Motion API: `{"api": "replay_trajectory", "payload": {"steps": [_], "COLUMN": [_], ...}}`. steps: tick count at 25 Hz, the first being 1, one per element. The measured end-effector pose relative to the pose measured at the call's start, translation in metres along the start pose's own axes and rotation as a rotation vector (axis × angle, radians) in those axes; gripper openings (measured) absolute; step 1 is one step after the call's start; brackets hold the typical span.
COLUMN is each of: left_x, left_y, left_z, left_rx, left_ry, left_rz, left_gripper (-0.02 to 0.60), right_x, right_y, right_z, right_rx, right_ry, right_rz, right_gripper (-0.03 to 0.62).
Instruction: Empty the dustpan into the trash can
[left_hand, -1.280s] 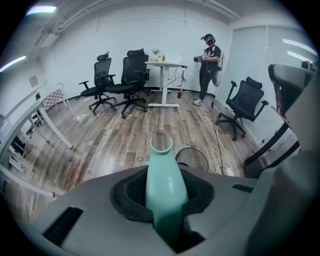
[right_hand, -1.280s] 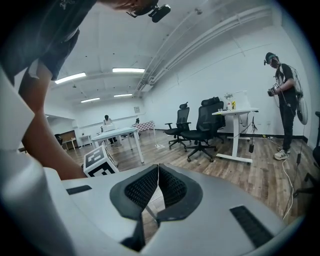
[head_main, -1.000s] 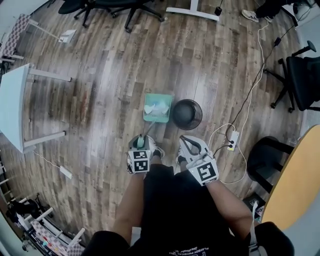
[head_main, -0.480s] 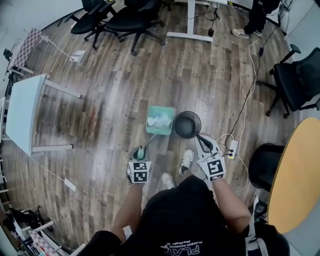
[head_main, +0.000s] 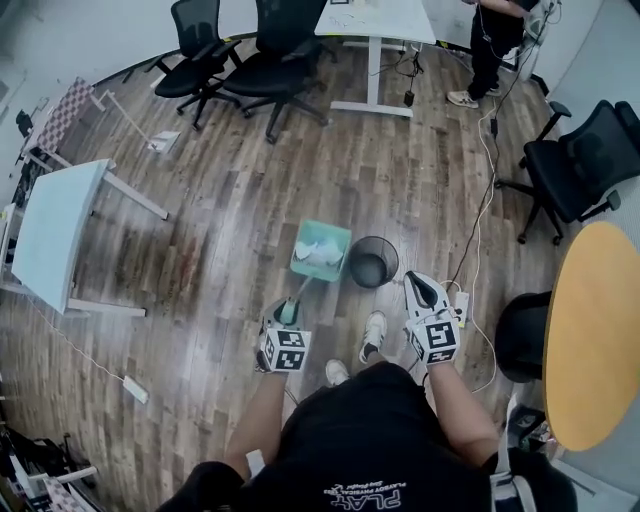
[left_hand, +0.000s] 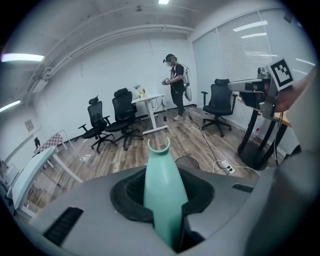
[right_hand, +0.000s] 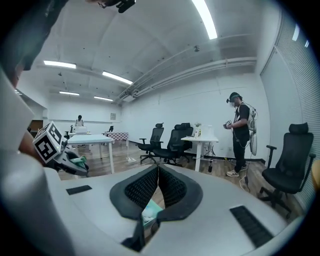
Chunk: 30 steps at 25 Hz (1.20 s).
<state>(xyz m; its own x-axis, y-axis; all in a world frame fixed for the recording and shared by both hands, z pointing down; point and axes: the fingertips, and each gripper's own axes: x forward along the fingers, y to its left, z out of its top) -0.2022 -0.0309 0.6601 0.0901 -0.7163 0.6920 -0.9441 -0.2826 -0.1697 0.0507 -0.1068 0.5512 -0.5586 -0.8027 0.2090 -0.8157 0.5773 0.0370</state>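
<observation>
Dustpan (head_main: 310, 268) now higher beside trash can (head_main: 390, 262): mint green, white debris (head_main: 322, 251) inside.

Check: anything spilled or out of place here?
No spill: the white scraps sit inside the dustpan, next to the trash can. Only a power strip lies loose on the floor near it.
</observation>
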Motion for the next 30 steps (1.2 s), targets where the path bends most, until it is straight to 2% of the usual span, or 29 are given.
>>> {"api": "replay_trajectory", "payload": {"steps": [3, 6, 9, 14, 18, 24, 30], "left_x": [-0.019, -0.03, -0.034, -0.04, -0.039, -0.032, -0.032], "left_y": [-0.006, -0.02, -0.033, -0.059, -0.082, -0.116, -0.146], "left_z": [0.0, 0.003, 0.006, 0.004, 0.01, 0.021, 0.021], "left_rx": [0.089, 0.216, 0.318, 0.424, 0.541, 0.714, 0.856], "left_ry": [-0.035, -0.065, -0.086, -0.089, -0.089, -0.074, -0.053], "left_rz": [0.005, 0.007, 0.014, 0.019, 0.021, 0.028, -0.004], "left_gripper": [0.1, 0.1, 0.101, 0.101, 0.106, 0.107, 0.107], "right_x": [-0.024, -0.046, -0.054, -0.059, -0.065, -0.078, -0.093], "right_y": [0.011, 0.016, 0.023, 0.042, 0.048, 0.05, 0.039], "right_z": [0.007, 0.013, 0.023, 0.028, 0.023, 0.01, 0.004], "right_rx": [-0.011, -0.008, -0.019, -0.04, -0.041, -0.067, -0.07], "right_ry": [-0.024, -0.048, -0.07, -0.062, -0.041, -0.004, 0.003], "right_rz": [-0.033, -0.061, -0.053, 0.005, 0.057, 0.168, 0.206], "right_gripper": [0.025, 0.025, 0.025, 0.025, 0.025, 0.025, 0.025]}}
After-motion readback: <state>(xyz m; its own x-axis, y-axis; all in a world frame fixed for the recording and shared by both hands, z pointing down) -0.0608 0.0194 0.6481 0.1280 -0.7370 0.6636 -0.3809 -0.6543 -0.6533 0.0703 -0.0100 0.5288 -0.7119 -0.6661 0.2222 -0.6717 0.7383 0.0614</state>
